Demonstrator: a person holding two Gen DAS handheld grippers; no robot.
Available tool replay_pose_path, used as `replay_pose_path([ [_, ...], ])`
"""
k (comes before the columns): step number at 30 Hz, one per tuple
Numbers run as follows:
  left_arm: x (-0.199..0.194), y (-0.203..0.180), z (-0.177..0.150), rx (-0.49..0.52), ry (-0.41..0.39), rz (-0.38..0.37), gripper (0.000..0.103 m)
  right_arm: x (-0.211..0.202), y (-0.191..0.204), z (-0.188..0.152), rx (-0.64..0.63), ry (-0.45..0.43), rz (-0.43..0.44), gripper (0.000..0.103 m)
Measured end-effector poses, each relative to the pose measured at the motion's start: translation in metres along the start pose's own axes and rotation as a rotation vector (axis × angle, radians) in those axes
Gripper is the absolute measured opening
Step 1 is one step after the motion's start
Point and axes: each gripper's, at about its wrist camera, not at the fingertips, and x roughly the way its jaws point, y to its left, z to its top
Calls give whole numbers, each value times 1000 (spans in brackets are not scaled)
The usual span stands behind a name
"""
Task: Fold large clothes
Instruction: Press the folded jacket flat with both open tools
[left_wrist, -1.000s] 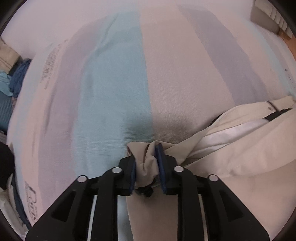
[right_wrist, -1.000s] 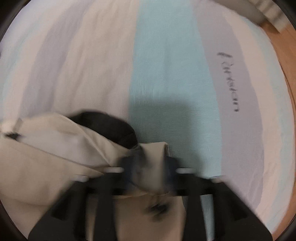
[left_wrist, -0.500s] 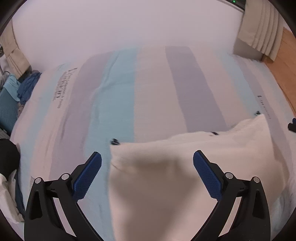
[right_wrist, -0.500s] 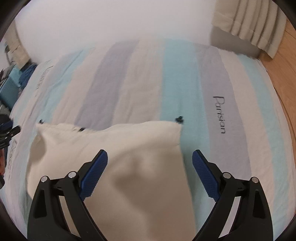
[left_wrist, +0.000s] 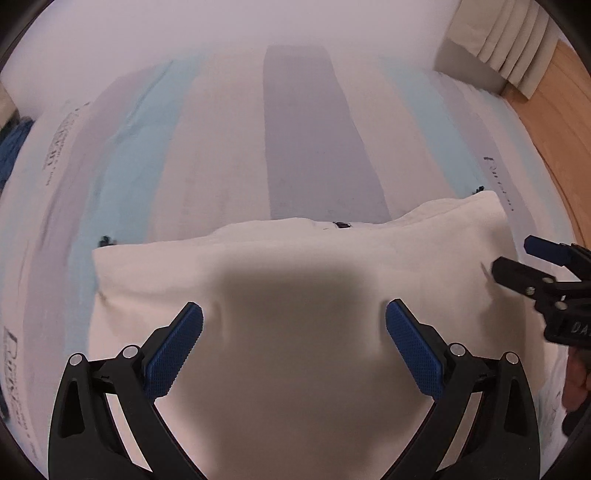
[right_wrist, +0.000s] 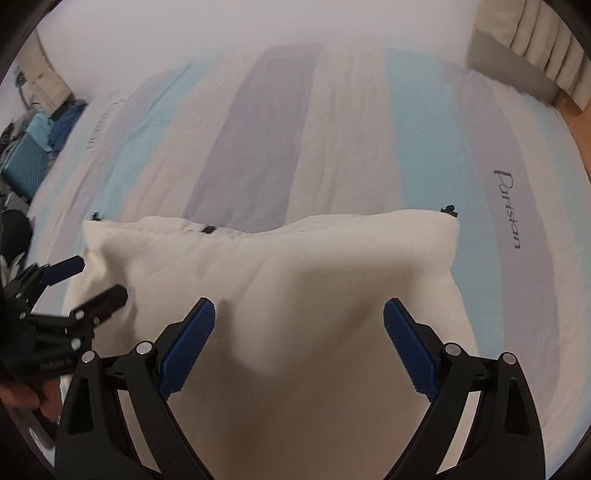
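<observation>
the cream garment (left_wrist: 295, 280) lies flat on the striped bed cover (left_wrist: 303, 147), near the front edge of the bed, folded into a broad block with a fairly straight far edge and squared corners. small dark toggles or cord ends (right_wrist: 448, 210) poke out at both far corners, and a dark tab (left_wrist: 341, 225) sits midway along that edge. so a fold looks already laid down. what's left, i'd judge, is at least one more fold to bring it down to a compact packet, plus some smoothing, since the cloth bulges a little through the middle. its long axis runs side to side across both views, crossing the bed's stripes, and the toggle edge points away toward the wall. the left gripper (left_wrist: 293, 345) hovers over the near part of the cloth, jaws spread wide, nothing between the blue pads. the right gripper (right_wrist: 299, 345) hangs over the garment too, jaws just opened out and empty. each gripper shows at the edge of the other's view, so they sit side by side. off the bed, blue clothes (right_wrist: 55, 125) are heaped at far left, pale curtains (left_wrist: 506, 40) at right.
</observation>
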Motion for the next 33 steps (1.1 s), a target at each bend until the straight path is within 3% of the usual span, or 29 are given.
replay_pose_path([
  [10, 57, 5, -2, -26, 49, -18, 98, 67, -5, -4, 7, 75, -37, 93],
  [19, 81, 5, -11, 3, 69, -10, 98, 97, 2, -12, -42, 118, -102, 97],
  [22, 65, 7, -6, -26, 59, -19, 94, 75, 0, -9, -16, 83, -84, 91],
  [24, 37, 12, -9, -42, 12, -33, 94, 50, -1, -13, 3, 45, -55, 90],
  [29, -10, 20, -36, -85, -15, -91, 95, -2, 18, -45, -46, -9, -25, 90],
  [33, -14, 22, -61, -91, 6, -106, 97, -3, 35, -69, -80, 4, -39, 90],
])
